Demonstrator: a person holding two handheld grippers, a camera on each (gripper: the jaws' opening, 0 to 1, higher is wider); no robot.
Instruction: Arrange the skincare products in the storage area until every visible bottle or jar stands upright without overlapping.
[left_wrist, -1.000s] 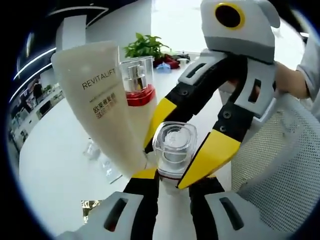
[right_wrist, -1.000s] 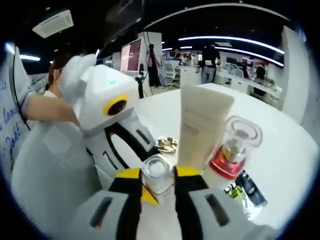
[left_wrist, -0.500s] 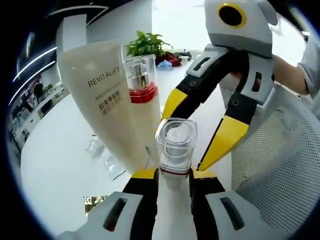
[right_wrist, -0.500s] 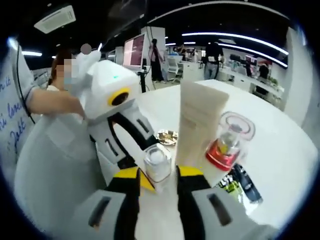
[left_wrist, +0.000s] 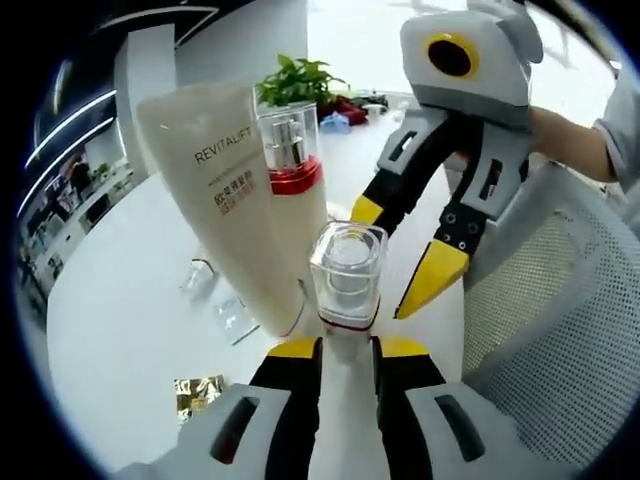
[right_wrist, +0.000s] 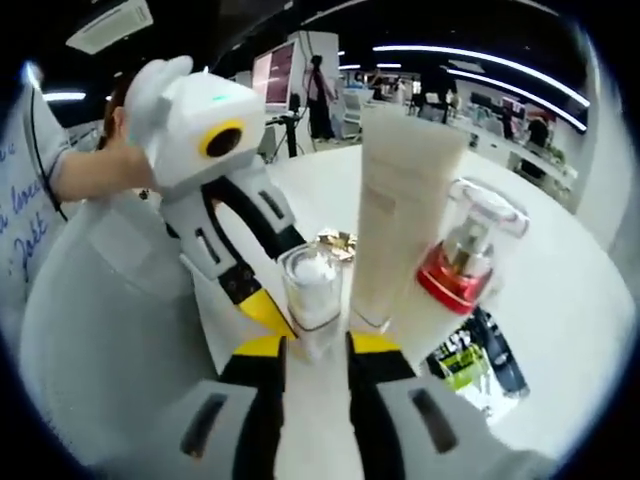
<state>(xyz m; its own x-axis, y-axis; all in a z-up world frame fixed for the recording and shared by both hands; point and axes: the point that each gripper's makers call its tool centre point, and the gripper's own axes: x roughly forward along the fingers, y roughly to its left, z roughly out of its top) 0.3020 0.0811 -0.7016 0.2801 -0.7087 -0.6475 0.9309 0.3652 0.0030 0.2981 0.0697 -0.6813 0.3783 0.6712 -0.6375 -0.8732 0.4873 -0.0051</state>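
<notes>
left gripper view: on the white bench (left_wrist: 120, 330), a clear-capped jar (left_wrist: 347, 275) stands upright between the left hand-held gripper (left_wrist: 345, 350)'s parted jaws, just beside the upright cream tube (left_wrist: 235, 215) and red-collared bottle (left_wrist: 290, 160); the right hand-held gripper (left_wrist: 405, 265) hangs apart. fallen sachets (left_wrist: 215, 300) seemingly remain.

Counted on the white desk (left_wrist: 120, 330): one cream tube (left_wrist: 240, 210), one red-collared pump bottle (left_wrist: 290, 165), one clear-capped small bottle (left_wrist: 347, 275), one dark tube (right_wrist: 497, 357), one gold foil wrapper (left_wrist: 198, 393).
</notes>
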